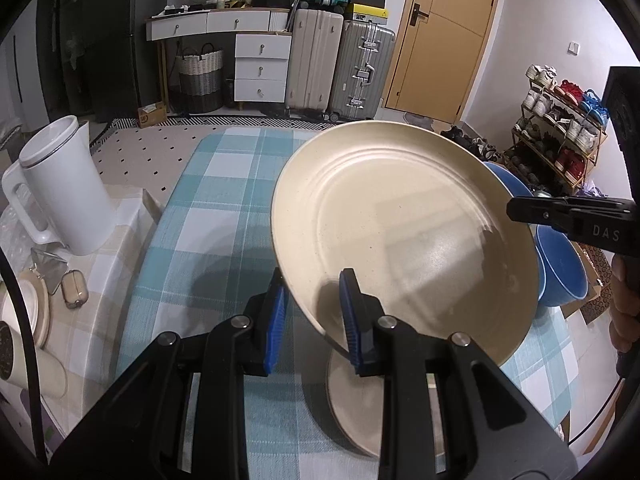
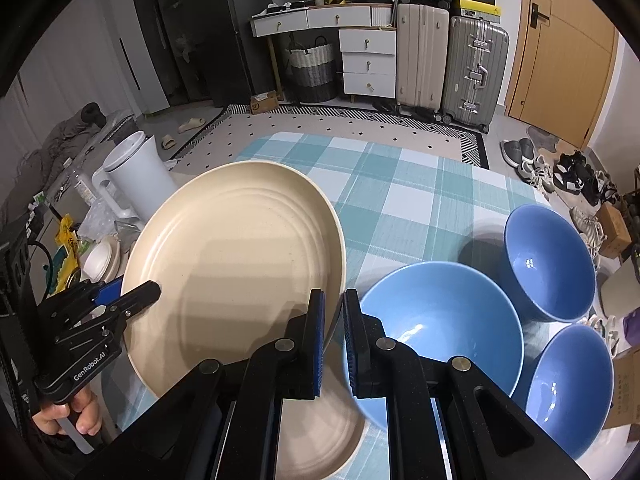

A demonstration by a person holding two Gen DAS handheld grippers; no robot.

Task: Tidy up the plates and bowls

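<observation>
Two claws hold one cream plate [image 1: 404, 236] lifted clear of the table [image 1: 200, 216], which carries a blue-checked cloth. The left claw [image 1: 312, 316] is clenched on the plate's rim at 6 o'clock in its own view, one blue pad above the rim and one below. The right claw [image 2: 334, 336] is clenched on the opposite rim, at 6 o'clock in its view. The plate tilts, its far edge raised. A second cream plate [image 1: 352, 408] lies flat on the cloth directly beneath. Three blue bowls stand upright on the cloth: the nearest [image 2: 440, 336] just beside the right claw at 3 o'clock, another [image 2: 548, 264] at 2 o'clock, the third [image 2: 568, 380] at 4 o'clock. A white jug [image 1: 64, 184] stands at 9 o'clock in the left view.
</observation>
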